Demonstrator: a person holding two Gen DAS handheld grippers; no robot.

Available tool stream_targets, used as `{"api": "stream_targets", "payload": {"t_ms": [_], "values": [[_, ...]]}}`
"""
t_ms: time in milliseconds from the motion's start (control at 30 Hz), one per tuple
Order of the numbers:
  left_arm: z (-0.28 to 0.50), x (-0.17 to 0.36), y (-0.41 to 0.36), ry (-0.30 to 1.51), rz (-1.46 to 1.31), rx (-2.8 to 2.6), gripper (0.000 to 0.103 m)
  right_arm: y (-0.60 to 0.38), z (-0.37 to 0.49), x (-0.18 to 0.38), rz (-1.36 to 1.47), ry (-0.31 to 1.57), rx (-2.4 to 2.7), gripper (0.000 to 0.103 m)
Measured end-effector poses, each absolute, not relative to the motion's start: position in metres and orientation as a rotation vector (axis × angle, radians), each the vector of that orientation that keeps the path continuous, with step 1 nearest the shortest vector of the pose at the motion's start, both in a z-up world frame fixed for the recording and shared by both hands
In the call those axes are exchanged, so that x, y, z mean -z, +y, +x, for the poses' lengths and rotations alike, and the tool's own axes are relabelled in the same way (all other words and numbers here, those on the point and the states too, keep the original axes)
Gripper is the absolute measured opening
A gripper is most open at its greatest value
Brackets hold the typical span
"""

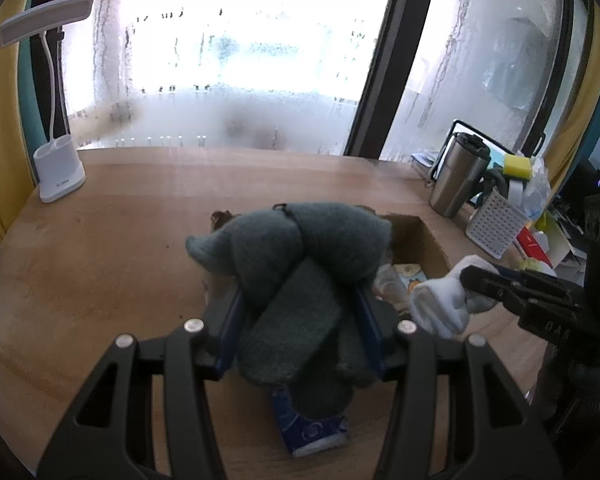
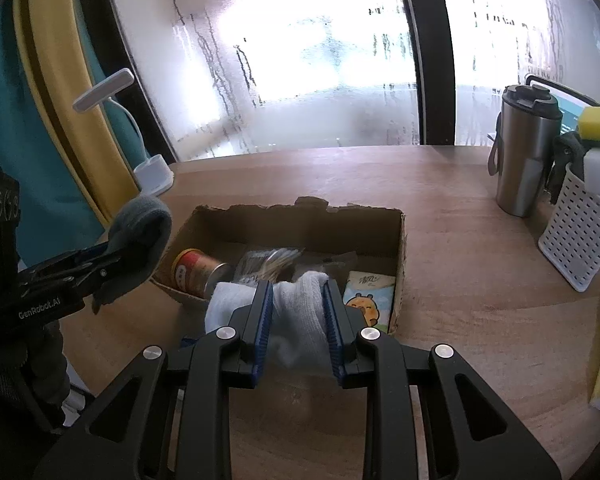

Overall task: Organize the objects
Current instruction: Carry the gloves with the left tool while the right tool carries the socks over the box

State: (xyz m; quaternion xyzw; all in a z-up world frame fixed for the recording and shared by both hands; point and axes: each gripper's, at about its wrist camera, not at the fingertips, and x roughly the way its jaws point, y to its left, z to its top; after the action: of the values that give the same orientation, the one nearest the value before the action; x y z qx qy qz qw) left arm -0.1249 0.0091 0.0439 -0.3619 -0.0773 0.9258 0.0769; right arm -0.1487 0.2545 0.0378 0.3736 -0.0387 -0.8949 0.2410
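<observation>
White sock (image 2: 298, 316) clamped between the right gripper's (image 2: 298, 322) fingers (image 2: 262, 316).

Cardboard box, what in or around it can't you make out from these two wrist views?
- Cardboard box in the left wrist view: mostly hidden behind the grey sock.
- Blue packet, left wrist view: top covered by that sock, print blurred.
- Clear bag, right wrist view: contents too blurred.
- Box's near wall, right wrist view: hidden by the white sock.
</observation>
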Motion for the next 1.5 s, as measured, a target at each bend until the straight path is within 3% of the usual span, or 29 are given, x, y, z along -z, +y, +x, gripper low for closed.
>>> {"api": "stream_targets", "payload": {"t_ms": [1500], "values": [[-0.204,-0.019,0.009,-0.217,-1.179,-2.738,0.052,0.259,-0.225,-0.023,1.075,-0.143,2.459,0.027]]}}
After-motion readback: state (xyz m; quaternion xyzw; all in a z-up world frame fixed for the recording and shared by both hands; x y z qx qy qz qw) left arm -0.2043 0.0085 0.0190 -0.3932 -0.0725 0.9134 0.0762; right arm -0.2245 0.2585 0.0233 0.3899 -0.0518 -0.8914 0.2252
